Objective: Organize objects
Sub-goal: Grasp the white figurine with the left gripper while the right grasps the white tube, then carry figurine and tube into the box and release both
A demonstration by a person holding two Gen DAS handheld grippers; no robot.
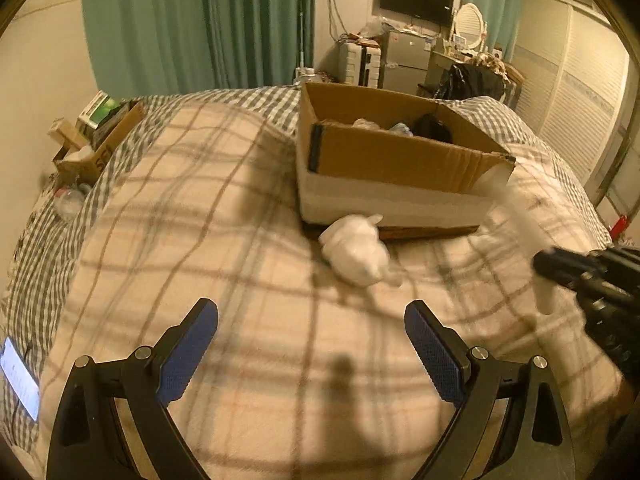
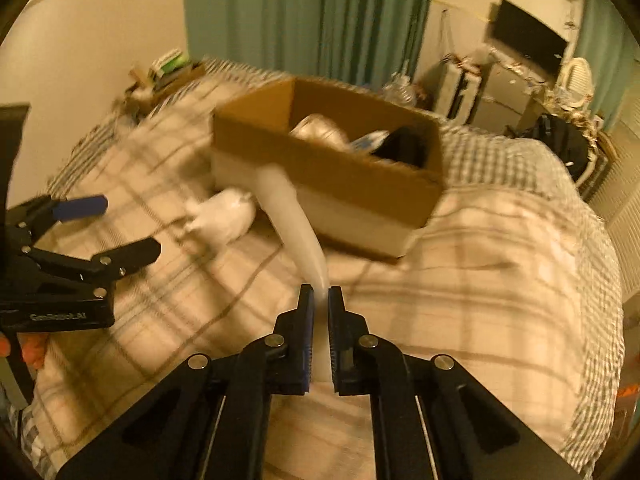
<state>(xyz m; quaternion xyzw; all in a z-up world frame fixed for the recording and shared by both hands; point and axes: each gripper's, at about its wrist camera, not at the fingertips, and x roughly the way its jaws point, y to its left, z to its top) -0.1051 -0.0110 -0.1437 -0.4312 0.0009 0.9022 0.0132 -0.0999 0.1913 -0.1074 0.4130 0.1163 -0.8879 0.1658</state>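
Looking through the left wrist view, I see my left gripper (image 1: pixel 311 322) spread wide and empty above the plaid blanket (image 1: pixel 200 220). A white bundle (image 1: pixel 356 250) lies just in front of the cardboard box (image 1: pixel 400 160), not yet packed; several things already sit inside.

From the right wrist view, my right gripper (image 2: pixel 319 294) is clamped on the narrow end of a blurred white tube (image 2: pixel 288 216) that points toward the box. I judge the sorting partly done: tube and bundle remain.
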